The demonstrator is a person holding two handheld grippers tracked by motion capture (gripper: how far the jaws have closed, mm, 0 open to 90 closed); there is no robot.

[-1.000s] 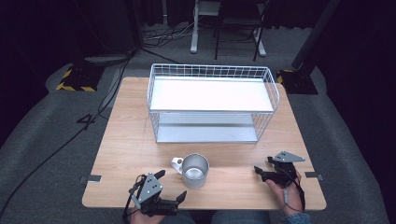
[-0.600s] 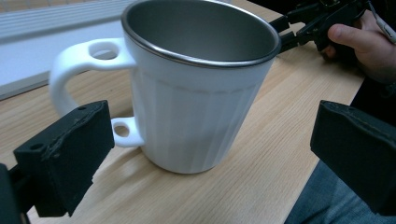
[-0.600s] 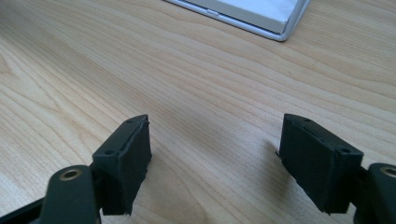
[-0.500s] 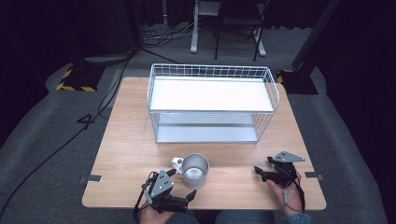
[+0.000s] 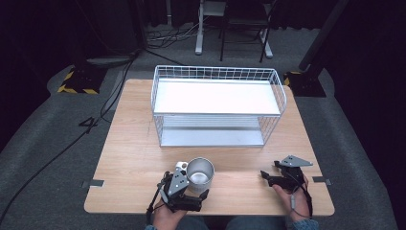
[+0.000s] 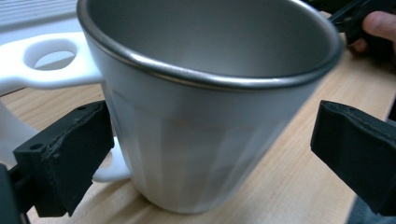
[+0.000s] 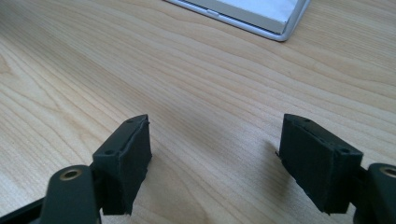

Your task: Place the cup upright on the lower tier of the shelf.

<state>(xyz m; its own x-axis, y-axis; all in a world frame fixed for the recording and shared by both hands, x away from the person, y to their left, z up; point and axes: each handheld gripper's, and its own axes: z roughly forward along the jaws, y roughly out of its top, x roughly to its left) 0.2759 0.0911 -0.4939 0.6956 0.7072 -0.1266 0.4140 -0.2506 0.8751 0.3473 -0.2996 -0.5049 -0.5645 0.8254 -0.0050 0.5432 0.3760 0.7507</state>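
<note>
A steel mug [image 5: 199, 173] with a white handle [image 5: 180, 165] stands upright near the table's front edge. My left gripper [image 5: 194, 184] is open, with one jaw on each side of the mug's body. In the left gripper view the mug [image 6: 201, 126] stands between the two black pads [image 6: 65, 158] with a gap on both sides, and its handle [image 6: 51, 65] points left. My right gripper [image 5: 268, 178] rests open at the front right of the table, apart from the mug. In the right gripper view, bare wood lies between the jaws of that gripper [image 7: 215, 163].
A white two-tier wire rack [image 5: 215, 73] stands across the back half of the wooden table [image 5: 129, 148]; its lower corner [image 7: 261, 14] appears ahead of my right gripper. The other hand [image 6: 378, 23] shows beyond the mug. Cables and stands lie on the floor behind.
My left gripper has moved right and forward along the front edge, and its open jaws now flank the mug. The right gripper and the mug have stayed put.
</note>
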